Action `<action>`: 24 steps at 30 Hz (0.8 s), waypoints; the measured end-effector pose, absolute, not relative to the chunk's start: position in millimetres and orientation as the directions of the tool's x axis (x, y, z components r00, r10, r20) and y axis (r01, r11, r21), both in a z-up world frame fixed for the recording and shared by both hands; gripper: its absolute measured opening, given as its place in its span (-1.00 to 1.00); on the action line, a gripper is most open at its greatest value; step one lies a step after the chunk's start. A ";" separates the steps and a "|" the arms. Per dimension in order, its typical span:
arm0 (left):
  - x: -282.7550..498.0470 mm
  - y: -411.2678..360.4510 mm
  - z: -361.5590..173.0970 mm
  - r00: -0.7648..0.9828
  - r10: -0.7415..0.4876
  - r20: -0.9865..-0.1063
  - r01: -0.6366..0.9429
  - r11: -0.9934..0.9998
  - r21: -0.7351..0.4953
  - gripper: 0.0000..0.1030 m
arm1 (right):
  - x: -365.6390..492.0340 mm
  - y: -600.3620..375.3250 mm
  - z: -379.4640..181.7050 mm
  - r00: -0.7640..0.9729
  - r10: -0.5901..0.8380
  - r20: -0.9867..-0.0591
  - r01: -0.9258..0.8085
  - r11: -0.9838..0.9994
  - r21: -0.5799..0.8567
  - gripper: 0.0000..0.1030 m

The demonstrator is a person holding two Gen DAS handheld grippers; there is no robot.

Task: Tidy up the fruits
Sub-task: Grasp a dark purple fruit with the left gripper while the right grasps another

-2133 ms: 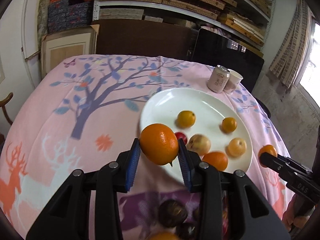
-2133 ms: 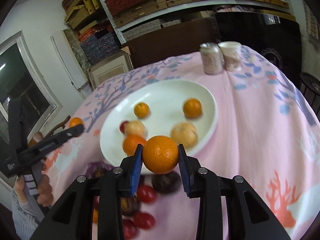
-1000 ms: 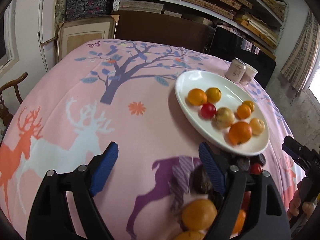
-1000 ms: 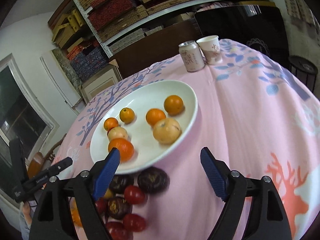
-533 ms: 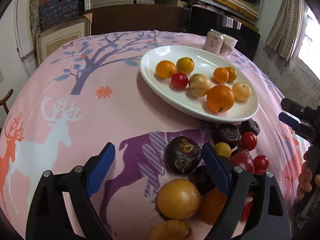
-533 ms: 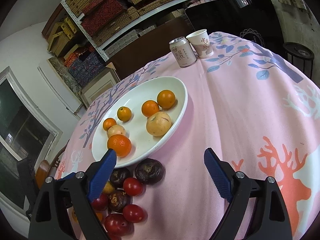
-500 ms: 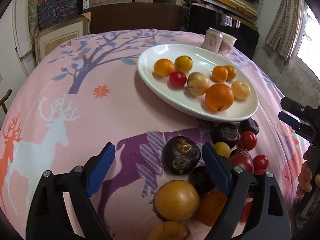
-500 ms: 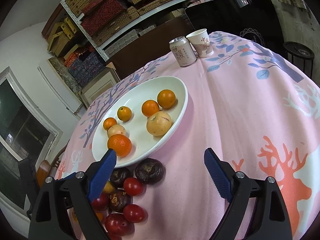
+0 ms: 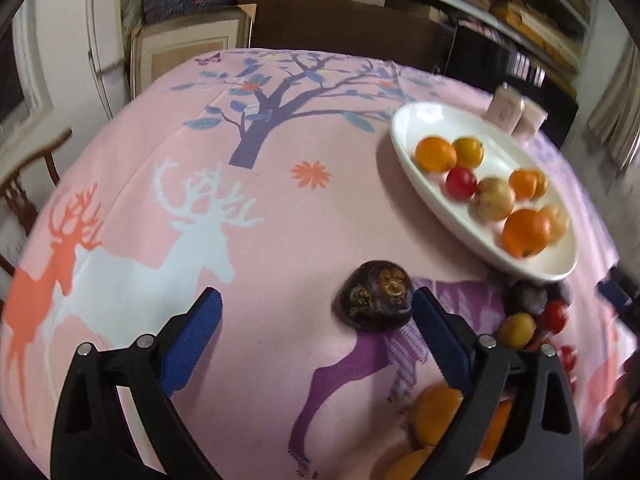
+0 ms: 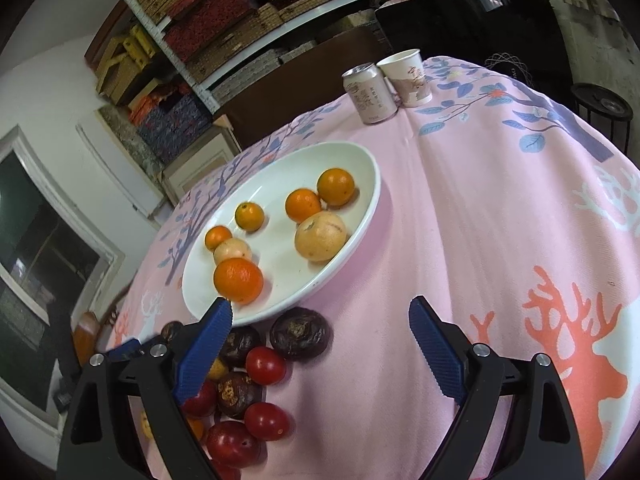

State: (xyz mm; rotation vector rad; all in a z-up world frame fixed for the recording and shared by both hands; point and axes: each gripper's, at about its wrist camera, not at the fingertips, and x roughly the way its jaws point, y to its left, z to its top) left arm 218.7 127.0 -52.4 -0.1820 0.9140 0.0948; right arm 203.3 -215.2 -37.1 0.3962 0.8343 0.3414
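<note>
A: Left wrist view. The left gripper (image 9: pixel 316 316) has its jaws spread wide and holds nothing. A dark wrinkled fruit (image 9: pixel 375 302) sits on the pink tablecloth (image 9: pixel 160 184) just inside the right-hand jaw.

B: And the white plate (image 9: pixel 404 128)?

A: At two o'clock, with oranges, a red tomato (image 9: pixel 461 183) and pale round fruits on it. More loose fruit is piled at four o'clock, blurred.

B: Right wrist view?

A: The right gripper (image 10: pixel 320 320) also gapes wide, empty. The plate (image 10: pixel 360 160) lies at eleven o'clock, the big orange (image 10: pixel 238 280) near its close rim. Dark fruits and tomatoes (image 10: pixel 265 365) cluster at seven o'clock on the tabletop. A can (image 10: pixel 370 93) and paper cup (image 10: pixel 406 72) stand side by side at twelve.
</note>
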 end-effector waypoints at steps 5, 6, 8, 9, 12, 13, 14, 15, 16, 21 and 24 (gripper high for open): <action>224.0 117.2 -59.8 0.587 0.025 -0.809 -0.145 0.987 -0.075 0.82 | 202.4 -193.2 -42.2 0.594 0.410 -0.692 -0.192 0.908 0.372 0.76; 221.6 115.7 -61.1 0.587 0.020 -0.810 -0.140 0.987 -0.077 0.82 | 202.8 -192.1 -43.0 0.593 0.403 -0.697 -0.191 0.911 0.365 0.76; 221.4 114.4 -60.7 0.591 0.015 -0.806 -0.134 0.988 -0.079 0.82 | 205.0 -192.1 -45.5 0.586 0.396 -0.707 -0.184 0.915 0.360 0.76; 221.6 113.6 -60.3 0.594 0.014 -0.804 -0.131 0.988 -0.080 0.82 | 206.0 -191.5 -46.6 0.587 0.383 -0.714 -0.178 0.921 0.348 0.76; 219.5 110.9 -61.5 0.589 0.006 -0.808 -0.125 0.989 -0.083 0.82 | 206.0 -186.3 -47.3 0.601 0.335 -0.725 -0.180 0.941 0.286 0.76; 219.8 109.9 -62.1 0.586 0.006 -0.810 -0.123 0.989 -0.082 0.82 | 205.6 -185.1 -47.5 0.606 0.324 -0.727 -0.181 0.946 0.270 0.76; 220.0 108.8 -62.5 0.585 0.007 -0.811 -0.121 0.990 -0.079 0.82 | 206.1 -182.1 -47.5 0.612 0.300 -0.732 -0.181 0.954 0.239 0.76; 219.7 107.8 -62.8 0.585 0.008 -0.811 -0.119 0.990 -0.076 0.82 | 207.4 -179.3 -48.2 0.618 0.271 -0.738 -0.176 0.962 0.206 0.76; 219.5 106.6 -63.1 0.584 0.009 -0.812 -0.117 0.990 -0.073 0.82 | 209.6 -177.5 -49.3 0.619 0.251 -0.744 -0.170 0.968 0.186 0.76; 220.2 104.0 -65.8 0.575 0.014 -0.818 -0.113 0.992 -0.063 0.82 | 219.1 -180.8 -54.9 0.594 0.248 -0.766 -0.149 0.969 0.197 0.77; 220.9 103.5 -68.4 0.567 0.016 -0.824 -0.112 0.992 -0.058 0.82 | 218.6 -184.2 -54.7 0.598 0.217 -0.772 -0.141 0.976 0.165 0.75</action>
